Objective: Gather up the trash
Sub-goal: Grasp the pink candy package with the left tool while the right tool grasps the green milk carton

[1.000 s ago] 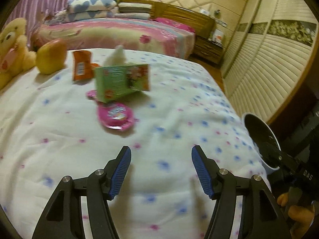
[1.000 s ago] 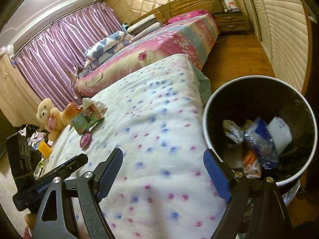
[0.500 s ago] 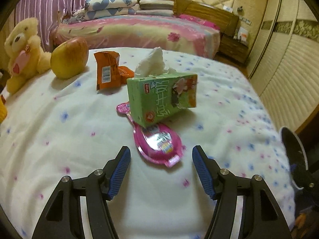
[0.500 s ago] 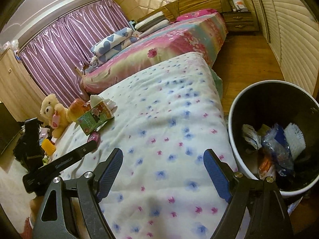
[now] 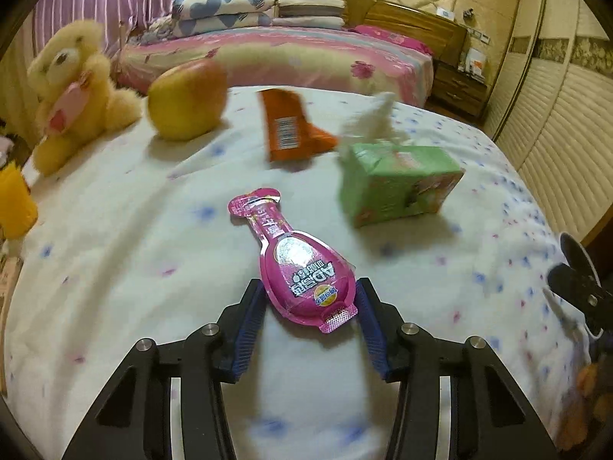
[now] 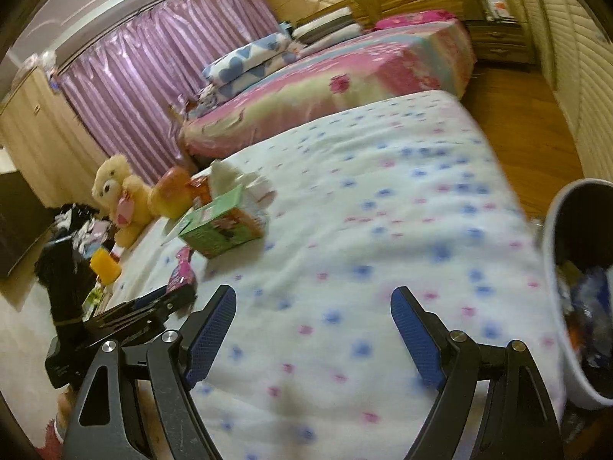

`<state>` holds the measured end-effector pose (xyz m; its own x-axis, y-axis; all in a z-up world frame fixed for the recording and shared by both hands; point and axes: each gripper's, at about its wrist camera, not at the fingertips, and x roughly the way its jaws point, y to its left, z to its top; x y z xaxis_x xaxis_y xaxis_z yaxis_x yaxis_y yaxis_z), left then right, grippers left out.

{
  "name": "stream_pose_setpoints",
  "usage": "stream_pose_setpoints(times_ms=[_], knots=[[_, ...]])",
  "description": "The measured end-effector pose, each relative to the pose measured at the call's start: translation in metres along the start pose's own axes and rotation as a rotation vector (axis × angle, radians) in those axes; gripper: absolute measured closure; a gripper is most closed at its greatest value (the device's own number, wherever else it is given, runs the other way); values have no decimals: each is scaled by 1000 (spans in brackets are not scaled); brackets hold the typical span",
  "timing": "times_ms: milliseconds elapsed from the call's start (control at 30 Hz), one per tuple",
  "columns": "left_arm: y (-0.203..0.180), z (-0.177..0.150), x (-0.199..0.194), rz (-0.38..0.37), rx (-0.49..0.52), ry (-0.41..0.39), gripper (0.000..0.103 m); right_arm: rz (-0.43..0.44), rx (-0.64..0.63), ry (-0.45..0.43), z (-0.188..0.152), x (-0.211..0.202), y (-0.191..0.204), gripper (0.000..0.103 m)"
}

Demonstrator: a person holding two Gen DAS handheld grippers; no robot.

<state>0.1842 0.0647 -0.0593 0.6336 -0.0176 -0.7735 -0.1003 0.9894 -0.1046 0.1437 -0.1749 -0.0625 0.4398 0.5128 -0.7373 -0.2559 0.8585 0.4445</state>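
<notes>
Closing left hand-held gripper (image 5: 309,306) | straddling pink packet (image 5: 297,264) | tilted downward

A bed (image 5: 115,268) covered with a white sheet dotted in blue and pink is seen. On it are laid a pink packet (image 5: 297,264), a green tissue box (image 5: 394,184), an orange wrapper (image 5: 289,130), an apple (image 5: 187,99) and a teddy bear (image 5: 72,88).

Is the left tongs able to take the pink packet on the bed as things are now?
Probably yes. The left tongs have just been closing, and the wide end of the pink packet already lies between the blue pads. Nothing covers it; the green box lies apart. Whether the pads press it yet is unclear.
</notes>
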Motion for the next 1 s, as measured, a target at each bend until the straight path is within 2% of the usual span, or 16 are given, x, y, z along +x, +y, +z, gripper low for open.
stream_pose_setpoints(times_ms=[133,367,467,533,767,1000], knots=[[30,-7,-11,25,-27,-14,55,25,-49,26,4,23,26,19],[58,-15,-22,-34,-78,-26,55,50,-120,65,13,62,69,19],[63,-17,-21,-56,-81,-29,53,25,-186,72,18,77,87,18],[64,-17,-21,-67,-79,-29,50,2,-219,72,20,85,94,14],[61,-15,-17,-92,-43,-19,38,-35,-247,82,34,106,98,11],[59,-13,-16,-64,-42,-16,36,-25,-190,95,40,116,86,11]])
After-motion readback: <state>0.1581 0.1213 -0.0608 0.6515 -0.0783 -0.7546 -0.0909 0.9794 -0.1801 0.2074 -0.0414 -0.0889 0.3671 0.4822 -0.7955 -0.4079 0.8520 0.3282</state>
